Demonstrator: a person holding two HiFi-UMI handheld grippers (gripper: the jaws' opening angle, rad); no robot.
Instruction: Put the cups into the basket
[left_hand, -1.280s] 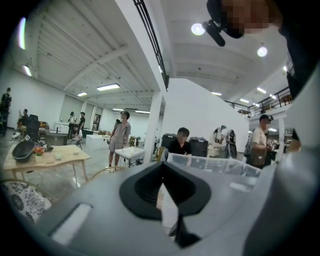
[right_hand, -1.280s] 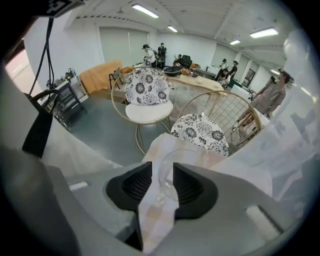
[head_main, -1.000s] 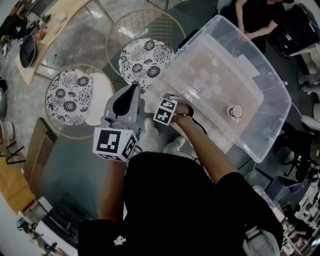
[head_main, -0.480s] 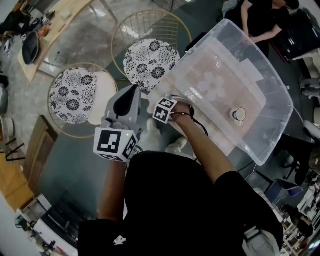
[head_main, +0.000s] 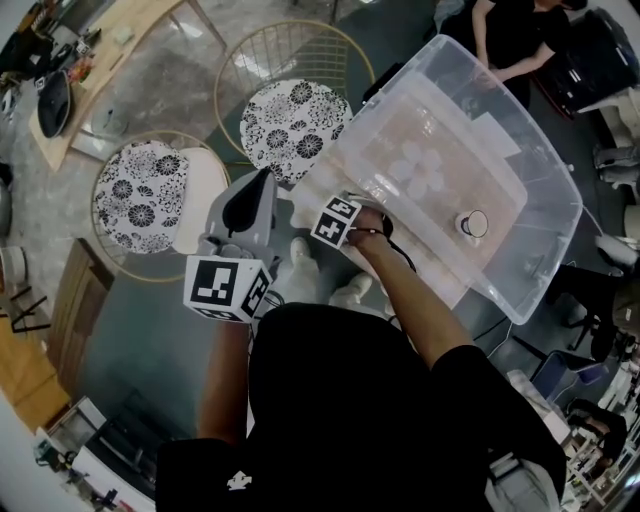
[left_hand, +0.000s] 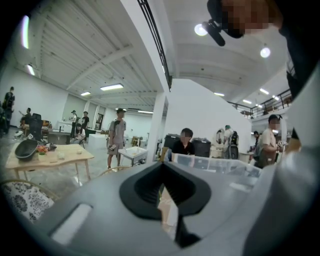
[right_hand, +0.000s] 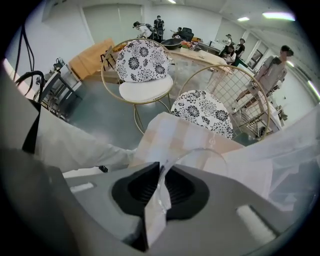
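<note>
While a large clear plastic basket (head_main: 545, 190) is sitting on beige checked cloth (head_main: 303, 205), workshop chairs are crowding the table's edge.
Head view: a small white-rimmed cup (head_main: 470, 222) is standing inside the basket; two floral-cushioned wire chairs (head_main: 295, 118) are standing beyond the left gripper (head_main: 262, 185). Left gripper view: its jaws are pressing together, empty. Right gripper view: the right gripper (right_hand: 160, 187), just closing, is pinching a thin transparent plastic cup (right_hand: 161, 197) by its wall.

The chair cushions (head_main: 296, 117) are white with black flowers. The big basket (head_main: 548, 190) and the cup (right_hand: 200, 159) are see-through. The shirt (head_main: 370, 400) is all black.
</note>
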